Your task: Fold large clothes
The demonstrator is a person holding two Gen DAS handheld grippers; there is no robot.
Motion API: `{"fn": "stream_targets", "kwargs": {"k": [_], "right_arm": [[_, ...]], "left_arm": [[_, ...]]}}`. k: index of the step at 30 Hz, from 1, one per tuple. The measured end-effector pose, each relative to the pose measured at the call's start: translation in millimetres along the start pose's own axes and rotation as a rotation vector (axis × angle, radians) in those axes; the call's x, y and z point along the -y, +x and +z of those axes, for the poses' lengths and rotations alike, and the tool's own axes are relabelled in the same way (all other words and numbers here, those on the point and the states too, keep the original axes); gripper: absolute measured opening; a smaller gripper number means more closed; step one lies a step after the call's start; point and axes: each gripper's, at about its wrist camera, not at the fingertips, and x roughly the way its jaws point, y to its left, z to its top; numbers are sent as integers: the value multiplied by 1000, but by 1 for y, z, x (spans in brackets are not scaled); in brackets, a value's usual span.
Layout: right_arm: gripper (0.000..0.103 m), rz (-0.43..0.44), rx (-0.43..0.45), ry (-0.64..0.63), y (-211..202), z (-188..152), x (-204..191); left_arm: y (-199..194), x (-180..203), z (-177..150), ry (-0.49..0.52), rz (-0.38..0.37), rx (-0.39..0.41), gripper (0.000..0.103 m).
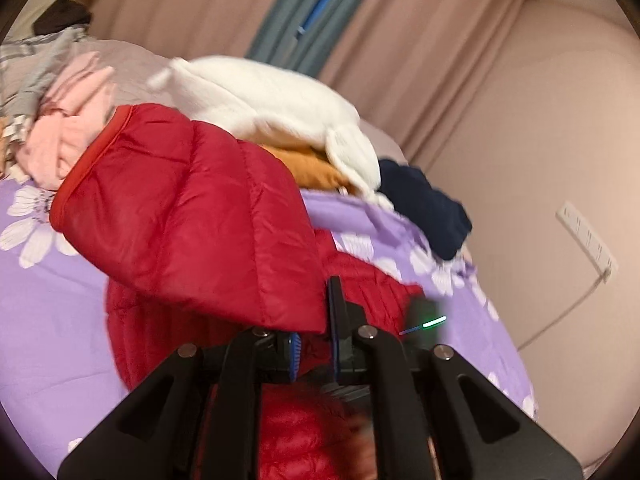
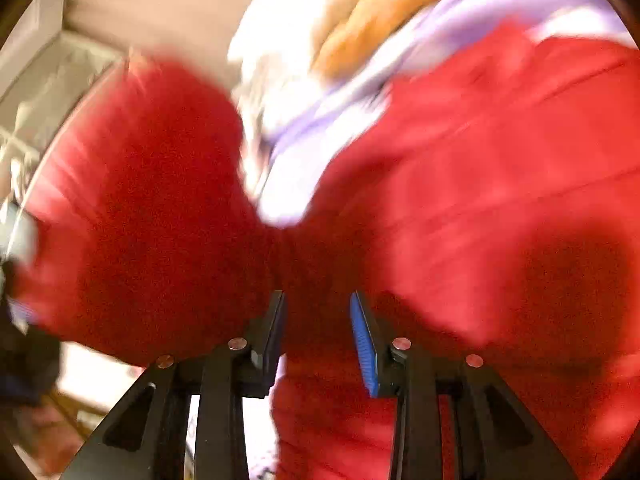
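Lifting off the bed (image 1: pixel 48 300), the red puffer jacket (image 1: pixel 188 208) hangs bunched between both tools: the left hand-held gripper (image 1: pixel 314 350) pinches its edge, and the right hand-held gripper (image 2: pixel 318 340) clamps a red fold too. Looks like the spreading step. Next, lay it flat on the purple sheet, clear of the white garment (image 1: pixel 272 100) pile.

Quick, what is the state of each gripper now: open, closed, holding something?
Left gripper: closed on the red jacket, pinching its edge.
Right gripper: closed on the red jacket; fabric is bunched between its fingers.
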Motion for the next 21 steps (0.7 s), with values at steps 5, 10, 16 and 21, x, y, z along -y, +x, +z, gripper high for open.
{"fn": "stream_targets", "kwargs": {"k": [5, 10, 16, 21], "right_arm": [[53, 20, 112, 161, -60, 10, 54], [64, 148, 97, 272, -67, 5, 84], [69, 206, 47, 323, -62, 13, 99], [73, 310, 127, 413, -82, 21, 119]], "left_arm": [[57, 19, -22, 122, 46, -137, 9], [109, 17, -49, 140, 1, -327, 17], [130, 3, -72, 68, 7, -426, 58], [115, -14, -75, 17, 1, -399, 63]]}}
